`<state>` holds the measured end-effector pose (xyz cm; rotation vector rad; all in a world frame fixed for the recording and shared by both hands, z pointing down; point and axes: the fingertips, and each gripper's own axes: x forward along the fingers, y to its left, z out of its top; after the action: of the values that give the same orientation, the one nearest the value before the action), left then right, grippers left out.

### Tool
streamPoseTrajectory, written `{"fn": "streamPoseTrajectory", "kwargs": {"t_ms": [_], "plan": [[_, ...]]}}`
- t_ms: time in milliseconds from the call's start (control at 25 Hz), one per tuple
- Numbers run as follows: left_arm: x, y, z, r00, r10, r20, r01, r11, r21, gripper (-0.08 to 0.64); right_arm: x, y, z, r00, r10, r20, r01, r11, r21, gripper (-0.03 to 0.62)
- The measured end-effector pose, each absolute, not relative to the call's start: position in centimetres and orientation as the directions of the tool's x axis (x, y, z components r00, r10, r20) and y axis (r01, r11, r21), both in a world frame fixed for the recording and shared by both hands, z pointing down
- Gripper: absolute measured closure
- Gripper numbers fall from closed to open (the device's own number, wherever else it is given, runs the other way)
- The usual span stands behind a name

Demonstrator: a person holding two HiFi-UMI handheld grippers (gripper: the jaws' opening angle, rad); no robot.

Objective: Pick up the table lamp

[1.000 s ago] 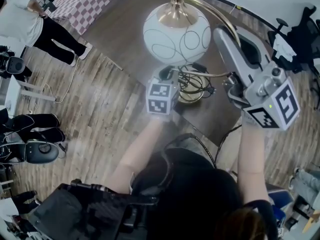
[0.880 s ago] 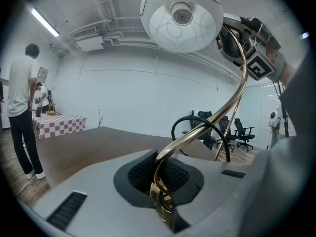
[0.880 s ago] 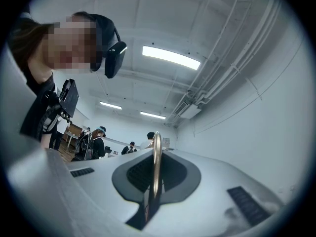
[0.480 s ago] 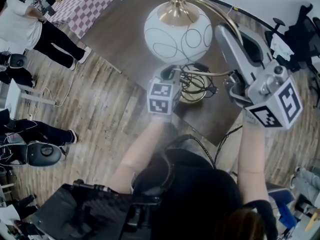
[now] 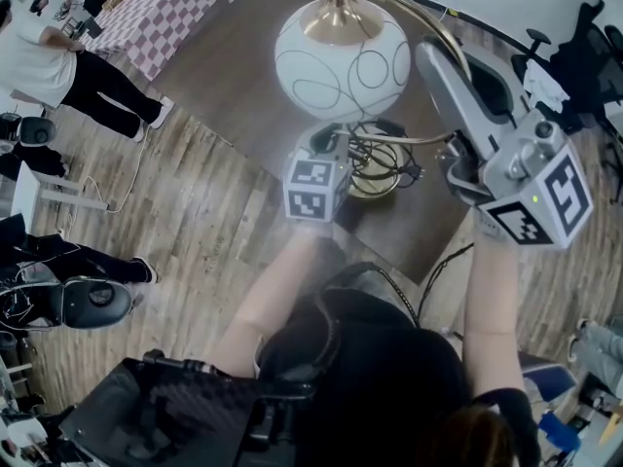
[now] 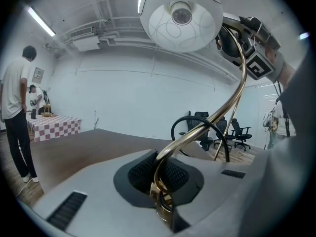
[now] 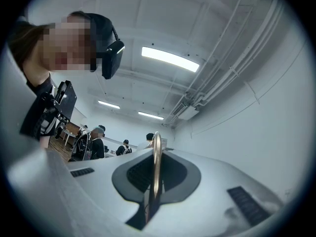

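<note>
The table lamp has a white globe shade (image 5: 336, 61) with thin swirl lines, a curved brass arm (image 5: 414, 17) and a brass wire base (image 5: 375, 168) over the near part of the dark table (image 5: 234, 76). My left gripper (image 5: 333, 144) is shut on the brass rod low by the base; the left gripper view shows the rod (image 6: 197, 130) clamped between the jaws (image 6: 163, 201), with the shade (image 6: 180, 19) overhead. My right gripper (image 5: 438, 58) is shut on the arm higher up, right of the shade; in its own view the rod (image 7: 156, 157) stands pinched between the jaws (image 7: 150, 196).
A black cable (image 5: 394, 149) loops around the lamp base. A checkered table (image 5: 161, 8) stands at the far left, with a person (image 5: 58, 56) beside it. Office chairs (image 5: 584, 56) sit at the right. Wooden floor surrounds the dark table.
Both grippers and the lamp keep their places. At the left edge of the head view a person's legs have shifted across the floor.
</note>
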<state>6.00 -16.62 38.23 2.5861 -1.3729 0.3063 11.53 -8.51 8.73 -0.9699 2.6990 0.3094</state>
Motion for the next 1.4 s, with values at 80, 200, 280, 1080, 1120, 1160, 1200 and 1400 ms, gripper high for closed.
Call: {"fn": "streamPoseTrajectory", "kwargs": {"t_ms": [80, 200, 280, 1080, 1120, 1160, 1200, 1400], "plan": [[6.03, -16.67, 38.30, 0.550, -0.790, 0.272, -0.831, -0.552, 0.076, 0.557, 11.52, -8.56, 8.77, -0.744, -0.592, -0.309, -0.647, 0.754, 0.112, 0.591], [5.96, -16.85, 38.50, 0.547, -0.792, 0.272, -0.832, -0.550, 0.071, 0.557, 11.50, -8.59, 8.72, -0.743, -0.593, -0.311, -0.649, 0.752, 0.116, 0.591], [6.00, -16.77, 38.38, 0.549, -0.789, 0.275, -0.831, -0.552, 0.075, 0.557, 11.51, -8.55, 8.67, -0.740, -0.594, -0.315, -0.651, 0.750, 0.114, 0.591], [6.07, -16.84, 38.68, 0.545, -0.787, 0.288, -0.832, -0.549, 0.074, 0.557, 11.53, -8.56, 8.58, -0.738, -0.599, -0.310, -0.655, 0.746, 0.118, 0.591], [6.10, -16.85, 38.66, 0.544, -0.788, 0.289, -0.833, -0.548, 0.074, 0.557, 11.58, -8.60, 8.60, -0.739, -0.598, -0.310, -0.654, 0.747, 0.117, 0.592], [6.13, -16.86, 38.62, 0.544, -0.788, 0.288, -0.833, -0.548, 0.075, 0.557, 11.63, -8.63, 8.61, -0.739, -0.598, -0.310, -0.654, 0.748, 0.116, 0.591], [6.12, -16.87, 38.64, 0.543, -0.789, 0.287, -0.834, -0.546, 0.075, 0.557, 11.64, -8.65, 8.63, -0.739, -0.598, -0.310, -0.653, 0.749, 0.114, 0.591], [5.78, -16.82, 38.69, 0.535, -0.795, 0.286, -0.839, -0.539, 0.072, 0.557, 11.39, -8.52, 8.56, -0.745, -0.594, -0.304, -0.648, 0.753, 0.116, 0.591]]}}
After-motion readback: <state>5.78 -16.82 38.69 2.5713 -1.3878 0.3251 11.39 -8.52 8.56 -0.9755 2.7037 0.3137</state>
